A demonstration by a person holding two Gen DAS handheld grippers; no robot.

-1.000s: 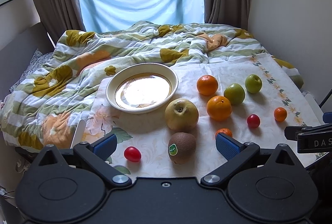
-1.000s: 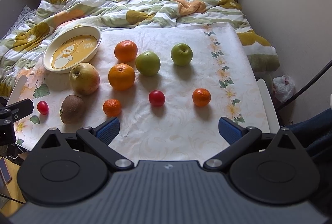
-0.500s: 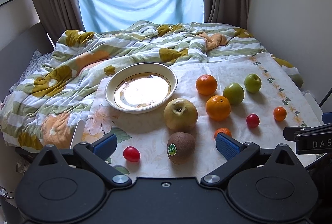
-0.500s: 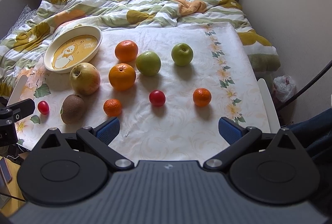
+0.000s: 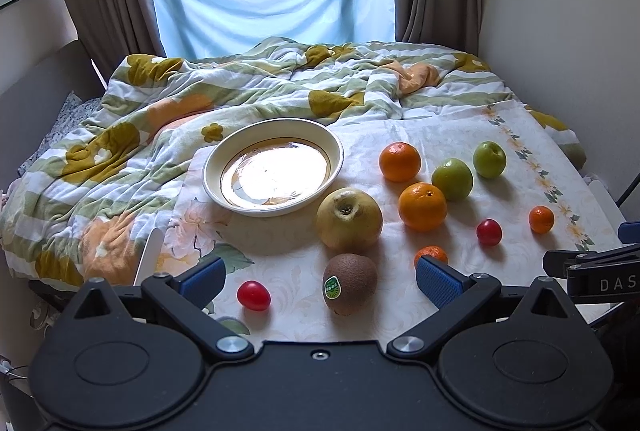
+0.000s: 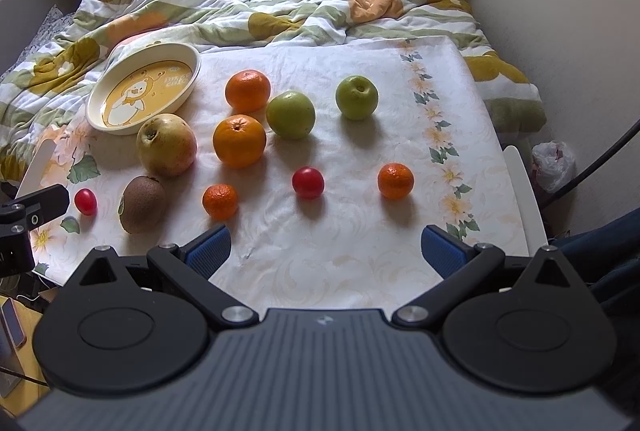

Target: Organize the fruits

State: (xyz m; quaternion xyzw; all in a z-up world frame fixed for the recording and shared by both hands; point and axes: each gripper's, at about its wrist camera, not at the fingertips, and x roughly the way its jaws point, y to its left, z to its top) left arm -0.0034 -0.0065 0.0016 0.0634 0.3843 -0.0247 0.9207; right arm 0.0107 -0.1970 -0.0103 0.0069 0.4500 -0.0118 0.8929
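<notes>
Both tools gape with nothing held: the left tool (image 5: pixel 320 281) hangs over the kiwi (image 5: pixel 350 284), the right tool (image 6: pixel 326 249) over bare cloth (image 6: pixel 320 259). Fruit lies scattered on the cloth beside the plate (image 6: pixel 105 111); none in it

Left claw (image 5: pixel 320 281) is hovering low over the near edge of the tabletop (image 5: pixel 400 315), jaws standing wide apart, nothing between them. Kiwi (image 5: pixel 350 283) is lying just ahead, between the blue pads (image 5: pixel 434 281); small red tomato (image 5: pixel 253 295) is sitting nearer the left pad. Pear (image 5: pixel 349 218) is resting beyond the kiwi, plate (image 5: pixel 273 166) farther ahead-left. A mandarin (image 5: pixel 431 255) is peeking from behind the right pad. Right claw (image 5: pixel 592 269) is showing at the right edge.
</notes>
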